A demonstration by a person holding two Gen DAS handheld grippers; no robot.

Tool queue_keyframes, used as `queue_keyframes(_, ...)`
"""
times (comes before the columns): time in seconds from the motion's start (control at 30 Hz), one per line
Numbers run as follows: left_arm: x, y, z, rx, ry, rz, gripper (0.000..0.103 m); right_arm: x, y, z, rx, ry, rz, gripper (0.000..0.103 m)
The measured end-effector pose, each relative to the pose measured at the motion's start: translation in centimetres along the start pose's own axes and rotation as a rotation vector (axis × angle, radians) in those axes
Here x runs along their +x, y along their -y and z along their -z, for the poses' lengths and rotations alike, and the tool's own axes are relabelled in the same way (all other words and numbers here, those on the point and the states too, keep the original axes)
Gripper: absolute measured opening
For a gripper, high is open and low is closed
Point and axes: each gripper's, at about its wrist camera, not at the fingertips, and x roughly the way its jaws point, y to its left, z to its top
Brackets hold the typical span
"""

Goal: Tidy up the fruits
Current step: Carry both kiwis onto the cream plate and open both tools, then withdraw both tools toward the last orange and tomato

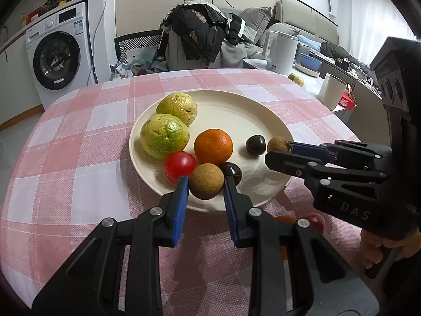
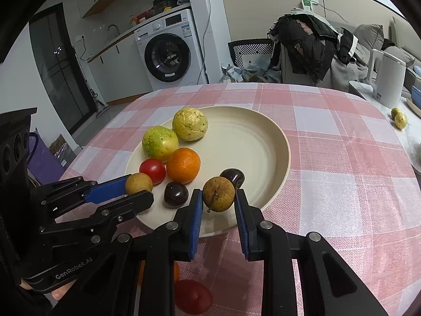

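A cream plate (image 1: 236, 110) (image 2: 250, 131) on the checked tablecloth holds two yellow-green guavas (image 1: 164, 134) (image 2: 159, 143), an orange (image 1: 213, 146) (image 2: 183, 165), a red tomato (image 1: 179, 166) (image 2: 152, 171) and two dark plums (image 1: 255, 144) (image 2: 175, 194). My left gripper (image 1: 205, 184) (image 2: 139, 188) is shut on a brown longan (image 1: 206, 181) (image 2: 138, 183) at the plate's near edge. My right gripper (image 2: 219, 197) (image 1: 279, 150) is shut on another brown longan (image 2: 218, 194) (image 1: 277, 144) over the plate's near rim.
A red tomato (image 2: 193, 296) (image 1: 315, 221) and an orange fruit (image 2: 175, 271) lie on the cloth under the grippers. Two small yellow-green fruits (image 2: 398, 117), a white kettle (image 2: 389, 79) and a paper roll (image 1: 331, 92) stand at the right. A clothes-covered chair (image 1: 200, 39) is behind the table.
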Motion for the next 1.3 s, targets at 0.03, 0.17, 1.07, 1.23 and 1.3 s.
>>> queue_keyframes(0.03, -0.1, -0.1, 0.0, -0.007, 0.004, -0.004, 0.024, 0.0, 0.1, 0.0, 0.000, -0.002, -0.004, 0.025)
queue_keyframes(0.17, -1.0, -0.8, 0.5, -0.031, 0.023, 0.010, 0.029, -1.4, 0.1, 0.0, -0.010, 0.044, 0.032, 0.033)
queue_keyframes(1.07, -9.5, 0.5, 3.2, -0.001, 0.102, -0.054, 0.102, -5.4, -0.4, 4.7, -0.183, -0.071, 0.075, 0.103)
queue_keyframes(1.23, -8.9, 0.4, 3.4, -0.011, 0.078, -0.052, 0.102, -4.0, -0.9, 5.6, -0.220, -0.130, 0.089, 0.103)
queue_keyframes(1.3, -8.6, 0.4, 3.5, -0.009, 0.073, -0.051, 0.102, -3.6, -0.9, 5.9, -0.226, -0.147, 0.105, 0.103)
